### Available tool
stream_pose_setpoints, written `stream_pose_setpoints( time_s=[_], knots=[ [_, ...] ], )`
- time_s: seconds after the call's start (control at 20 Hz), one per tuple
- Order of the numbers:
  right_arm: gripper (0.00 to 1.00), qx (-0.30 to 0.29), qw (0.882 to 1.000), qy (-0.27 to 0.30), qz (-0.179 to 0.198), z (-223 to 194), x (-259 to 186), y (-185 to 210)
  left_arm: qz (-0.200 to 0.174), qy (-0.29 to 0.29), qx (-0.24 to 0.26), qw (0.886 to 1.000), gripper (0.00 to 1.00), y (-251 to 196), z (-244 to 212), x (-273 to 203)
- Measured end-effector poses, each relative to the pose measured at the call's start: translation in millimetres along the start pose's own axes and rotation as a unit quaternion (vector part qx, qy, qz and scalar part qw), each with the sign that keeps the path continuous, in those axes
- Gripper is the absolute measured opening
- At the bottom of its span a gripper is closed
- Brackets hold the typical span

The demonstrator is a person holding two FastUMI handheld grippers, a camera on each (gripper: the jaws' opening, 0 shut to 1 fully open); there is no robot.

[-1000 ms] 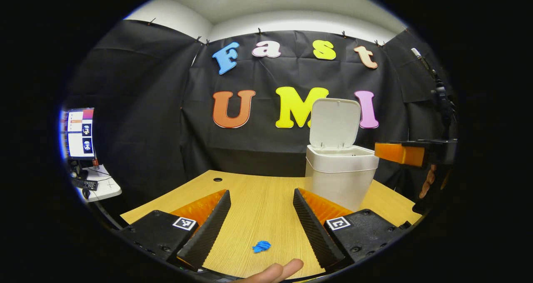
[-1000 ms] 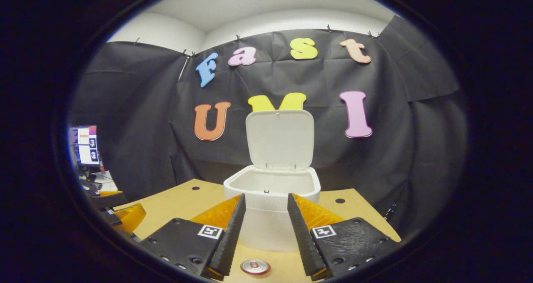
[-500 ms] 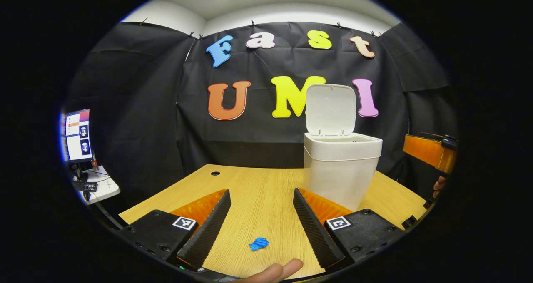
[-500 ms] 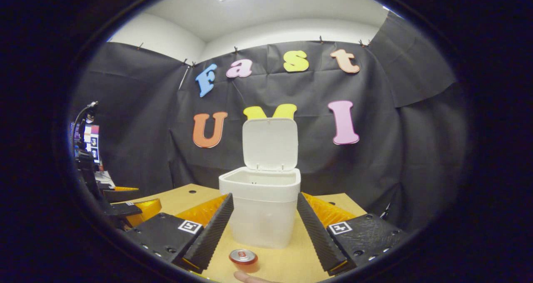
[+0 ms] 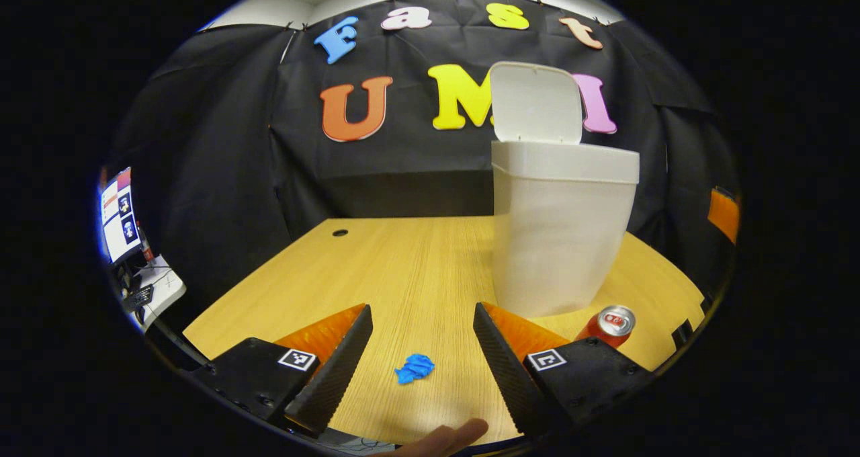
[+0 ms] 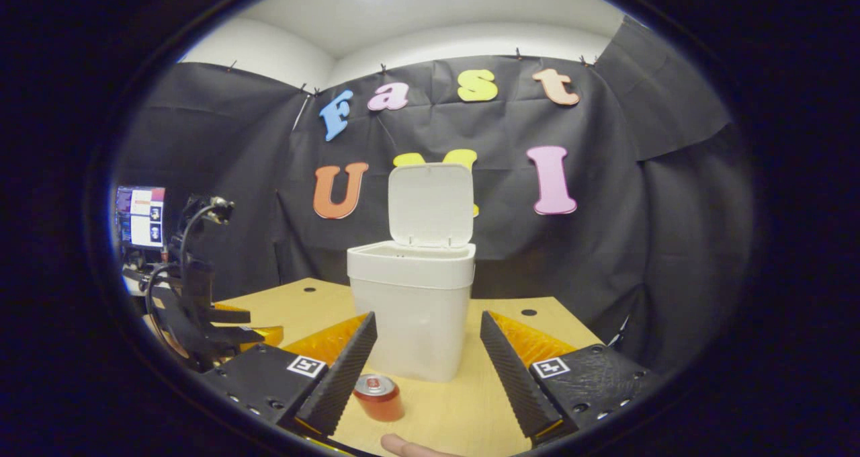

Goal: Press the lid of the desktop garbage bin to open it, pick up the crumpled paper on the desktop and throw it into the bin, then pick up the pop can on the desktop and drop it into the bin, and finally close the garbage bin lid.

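Note:
The white bin (image 5: 561, 228) stands on the wooden desk (image 5: 416, 269) with its lid (image 5: 535, 104) upright and open. A small crumpled blue paper (image 5: 414, 367) lies on the desk between the fingers of my left gripper (image 5: 421, 359), which is open and low over it. A red pop can (image 5: 608, 324) stands to the right of the bin's base. In the right gripper view the bin (image 6: 411, 306) is ahead, lid (image 6: 431, 205) up, and the can (image 6: 378, 396) stands near my right gripper's left finger. My right gripper (image 6: 427, 369) is open and holds nothing. The left gripper (image 6: 201, 316) is at the far left there.
A monitor (image 5: 117, 212) and a small white side table (image 5: 151, 289) sit off the desk's left edge. A cable hole (image 5: 340, 232) marks the desk's far left corner. A fingertip (image 5: 443, 437) shows at the bottom edge. The desk's left half is bare wood.
My left gripper has dropped lower toward the desk and the blue paper, so the bin now looms taller. My right gripper pulled back and down, and the can now sits by its left finger.

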State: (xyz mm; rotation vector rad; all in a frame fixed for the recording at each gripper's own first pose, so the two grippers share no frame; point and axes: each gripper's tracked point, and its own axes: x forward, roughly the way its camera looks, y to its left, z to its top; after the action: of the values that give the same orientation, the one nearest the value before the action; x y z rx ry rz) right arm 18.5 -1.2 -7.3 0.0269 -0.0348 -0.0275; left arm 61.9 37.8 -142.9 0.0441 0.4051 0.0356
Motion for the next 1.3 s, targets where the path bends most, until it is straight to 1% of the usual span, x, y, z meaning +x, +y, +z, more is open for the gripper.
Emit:
stream_pose_setpoints(
  time_s=[0.15,0.2,0.25,0.3,0.35,0.4,0.5,0.6,0.65,0.7,0.8,0.85,0.9,0.95,1.0,1.05,1.1,1.15,1.2,1.25,1.3],
  knots=[
    [0.96,-0.011,1.0,0.007,0.016,-14.6,2.4,13.0,-0.001,0.059,0.005,0.998,0.98,5.6,-36.5,13.8],
    [0.95,-0.015,1.0,0.012,0.024,-19.1,3.4,18.7,0.001,0.07,0.003,0.998,0.98,10.2,-44.2,13.4],
    [0.95,-0.021,0.999,0.019,0.028,-26.3,4.9,21.7,0.011,0.075,-0.004,0.997,0.98,17.8,-50.1,14.4],
    [0.95,-0.026,0.999,0.026,0.028,-30.9,6.8,23.7,0.014,0.086,-0.012,0.996,0.98,23.2,-55.9,17.2],
    [0.95,-0.03,0.999,0.031,0.028,-34.9,7.2,25.5,0.01,0.093,-0.02,0.995,0.98,26.2,-63.0,21.1],
    [0.97,-0.033,0.998,0.035,0.03,-37.9,8.4,29.6,0.004,0.104,-0.028,0.994,0.98,27.0,-73.6,25.0],
    [0.95,-0.037,0.998,0.04,0.035,-43.2,8.9,37.7,-0.014,0.134,-0.04,0.99,0.98,26.1,-93.8,29.7],
    [0.96,-0.042,0.997,0.046,0.036,-49.0,10.3,43.1,-0.017,0.15,-0.045,0.988,0.98,26.8,-102.4,36.5],
    [0.95,-0.046,0.997,0.048,0.037,-50.7,10.3,46.6,-0.022,0.154,-0.045,0.987,0.98,22.7,-106.2,38.8],
    [0.97,-0.051,0.997,0.048,0.039,-51.2,10.3,49.5,-0.023,0.152,-0.04,0.987,0.98,21.2,-105.8,40.3],
    [0.98,-0.06,0.996,0.047,0.039,-54.0,11.5,50.7,-0.023,0.144,-0.023,0.989,0.98,22.3,-103.3,43.5],
    [0.98,-0.063,0.996,0.048,0.038,-56.2,12.6,50.7,-0.029,0.137,-0.021,0.99,0.98,19.6,-103.0,46.3],
    [0.95,-0.064,0.996,0.051,0.037,-57.8,13.6,50.2,-0.032,0.139,-0.023,0.99,0.98,17.6,-103.0,47.7],
    [0.98,-0.063,0.996,0.053,0.036,-60.6,14.8,48.7,-0.032,0.134,-0.023,0.99,0.96,16.8,-104.2,49.5],
    [0.95,-0.061,0.996,0.056,0.035,-61.8,16.1,48.3,-0.031,0.133,-0.024,0.99,0.96,16.0,-104.4,50.5],
    [0.93,-0.059,0.996,0.059,0.035,-63.7,16.3,47.9,-0.031,0.129,-0.025,0.991,0.95,16.0,-102.8,50.8],
    [0.98,-0.055,0.996,0.063,0.037,-65.3,16.5,48.7,-0.03,0.129,-0.025,0.991,0.94,15.8,-102.5,52.4],
    [0.95,-0.048,0.996,0.067,0.039,-66.1,16.9,50.3,-0.03,0.128,-0.024,0.991,0.91,17.2,-103.9,50.7],
    [0.98,-0.036,0.996,0.072,0.043,-67.3,17.4,52.4,-0.031,0.128,-0.024,0.991,0.9,19.5,-103.5,50.3],
    [0.98,-0.02,0.996,0.078,0.045,-70.2,16.6,53.6,-0.031,0.127,-0.024,0.991,0.86,20.7,-103.0,50.2],
    [0.95,-0.006,0.995,0.084,0.045,-72.3,17.4,54.7,-0.032,0.126,-0.024,0.991,0.85,21.6,-103.7,50.0]
  ],
)
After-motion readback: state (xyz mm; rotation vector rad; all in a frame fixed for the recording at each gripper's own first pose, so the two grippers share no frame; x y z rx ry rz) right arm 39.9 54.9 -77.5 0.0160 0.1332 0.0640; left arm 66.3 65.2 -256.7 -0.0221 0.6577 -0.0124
